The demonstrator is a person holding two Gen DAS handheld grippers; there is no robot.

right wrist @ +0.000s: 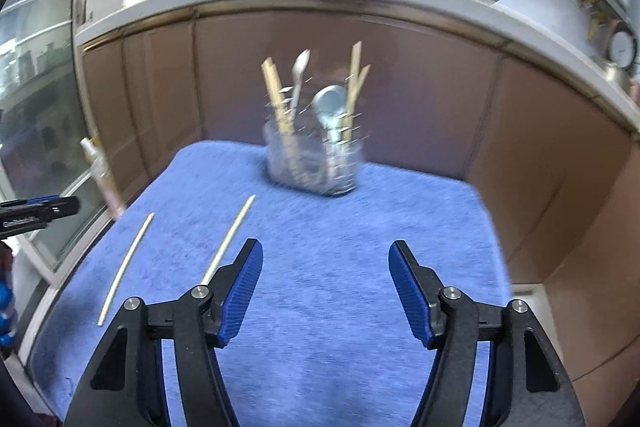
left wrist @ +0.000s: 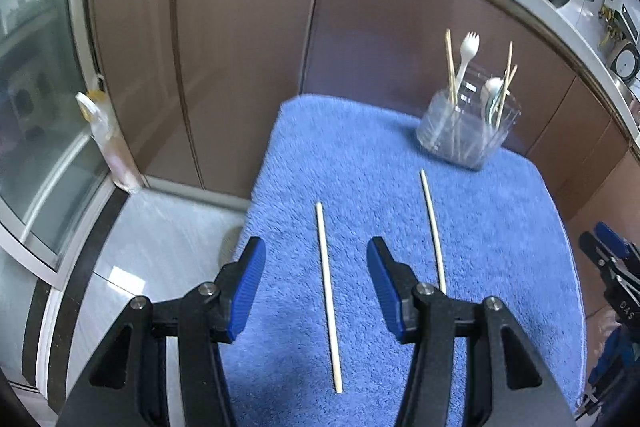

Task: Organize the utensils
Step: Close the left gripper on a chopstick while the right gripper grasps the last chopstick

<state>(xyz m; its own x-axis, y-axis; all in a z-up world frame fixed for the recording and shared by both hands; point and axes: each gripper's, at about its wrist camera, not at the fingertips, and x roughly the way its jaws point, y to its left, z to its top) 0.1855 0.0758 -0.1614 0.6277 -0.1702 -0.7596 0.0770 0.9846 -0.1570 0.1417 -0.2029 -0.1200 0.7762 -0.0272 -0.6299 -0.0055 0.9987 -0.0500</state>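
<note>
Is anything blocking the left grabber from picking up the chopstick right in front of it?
No. The left gripper is open, and the chopstick lies between its fingers on the blue towel, with nothing visible in the way.

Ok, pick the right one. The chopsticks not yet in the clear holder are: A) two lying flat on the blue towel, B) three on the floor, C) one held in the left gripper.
A: two chopsticks lie flat on the blue towel, apart from the clear holder.
</note>
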